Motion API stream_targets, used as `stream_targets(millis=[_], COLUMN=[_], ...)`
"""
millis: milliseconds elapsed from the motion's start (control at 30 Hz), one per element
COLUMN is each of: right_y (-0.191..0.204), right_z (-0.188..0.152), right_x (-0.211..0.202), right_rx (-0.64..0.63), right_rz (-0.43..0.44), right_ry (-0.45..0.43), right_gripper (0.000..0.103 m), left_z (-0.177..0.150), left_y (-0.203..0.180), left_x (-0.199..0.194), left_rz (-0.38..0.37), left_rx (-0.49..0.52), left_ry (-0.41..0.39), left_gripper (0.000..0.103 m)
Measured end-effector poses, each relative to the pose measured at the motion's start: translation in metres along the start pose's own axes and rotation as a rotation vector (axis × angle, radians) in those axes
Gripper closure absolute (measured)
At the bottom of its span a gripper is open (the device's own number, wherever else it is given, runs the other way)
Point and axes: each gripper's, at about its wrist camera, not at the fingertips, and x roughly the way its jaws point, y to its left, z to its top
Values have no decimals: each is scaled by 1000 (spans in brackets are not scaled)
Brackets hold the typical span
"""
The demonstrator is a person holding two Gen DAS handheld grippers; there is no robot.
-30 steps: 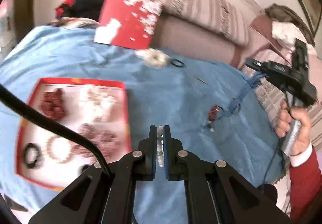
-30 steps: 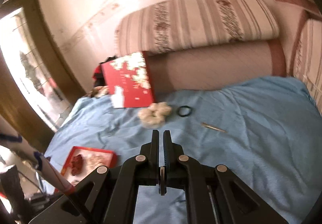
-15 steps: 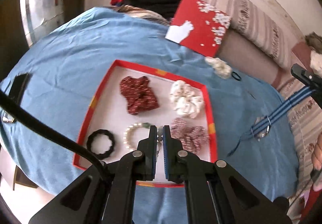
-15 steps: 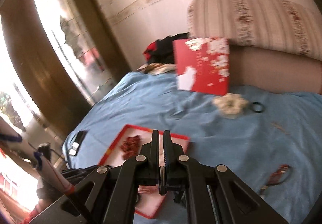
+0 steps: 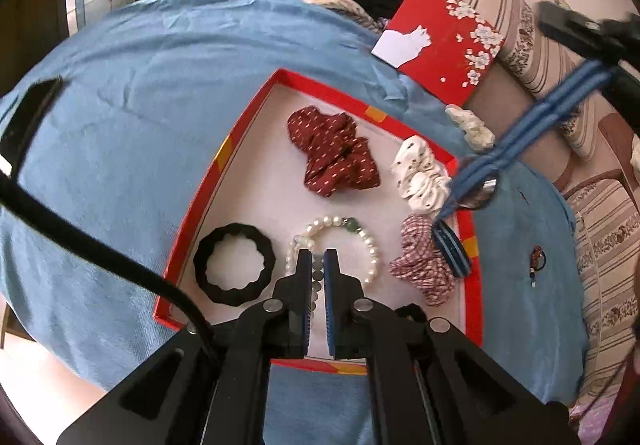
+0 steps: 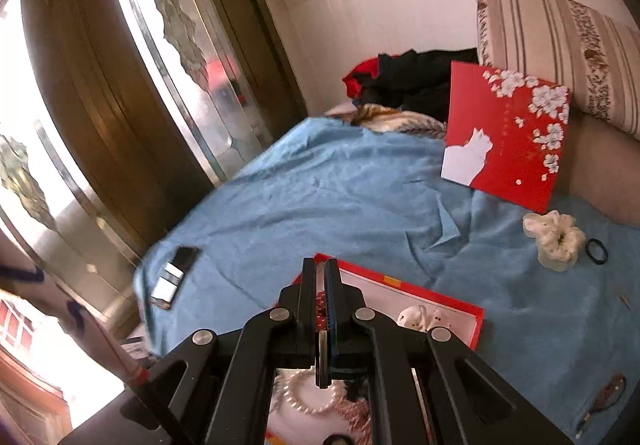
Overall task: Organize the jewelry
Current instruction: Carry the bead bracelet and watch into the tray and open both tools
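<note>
1. Our left gripper is pinched nearly shut on a short string of pale beads, which runs back along the slot between the jaws.
2. Directly below and just ahead of it lies the red tray, so the beads' next stop is straight down. The pearl bracelet sits right under the tips, the black band just to their left, the checked scrunchie just to their right.
3. Our right gripper is fully closed on a blue strap. The strap hangs down over the tray's right edge, ending beside the checked scrunchie.
4. We judge the left gripper nearer to open tray floor; the free patch lies ahead and left of its tips, between the black band and the red scrunchie.
5. Still outside the tray, well beyond it on the bed: a cream scrunchie and a thin black ring.
</note>
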Motion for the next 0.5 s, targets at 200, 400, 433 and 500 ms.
stream_targets(millis=[200, 400, 433, 500], right_y=[-20, -52, -55, -61], right_z=[-22, -36, -37, -38], right_x=[81, 135, 140, 151], right_rx=[53, 121, 128, 139], right_rz=[-46, -104, -109, -117], right_ry=[130, 228, 237, 256], right_gripper=[98, 98, 98, 98], left_z=[-2, -4, -4, -5], left_y=[10, 20, 20, 22], left_x=[8, -9, -12, -23], left_rz=[61, 57, 61, 75], left_rx=[-27, -74, -74, -77], left_ry=[-6, -35, -40, -62], left_gripper=[98, 98, 98, 98])
